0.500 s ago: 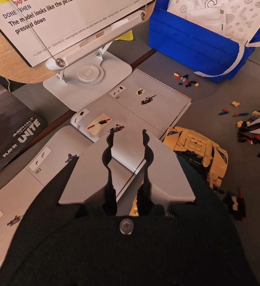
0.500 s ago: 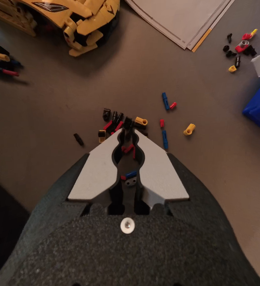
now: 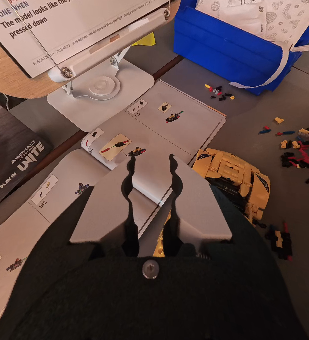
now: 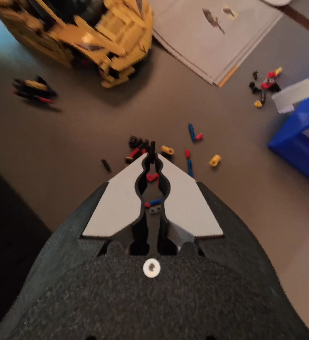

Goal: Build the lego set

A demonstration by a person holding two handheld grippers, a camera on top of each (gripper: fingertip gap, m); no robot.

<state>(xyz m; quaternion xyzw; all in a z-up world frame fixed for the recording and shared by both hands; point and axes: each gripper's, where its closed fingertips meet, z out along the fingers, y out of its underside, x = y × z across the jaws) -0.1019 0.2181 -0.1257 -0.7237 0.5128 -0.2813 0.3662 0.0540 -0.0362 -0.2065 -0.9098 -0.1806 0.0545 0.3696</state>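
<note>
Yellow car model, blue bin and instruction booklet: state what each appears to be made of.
Yellow car model: likely hard moulded plastic, smooth with a slight sheen on its interlocking panels. Blue bin: probably rigid plastic, glossy, with ribbed moulded walls. Instruction booklet: paper, matte pages, one curling at the fold and thin stacked edges.
</note>
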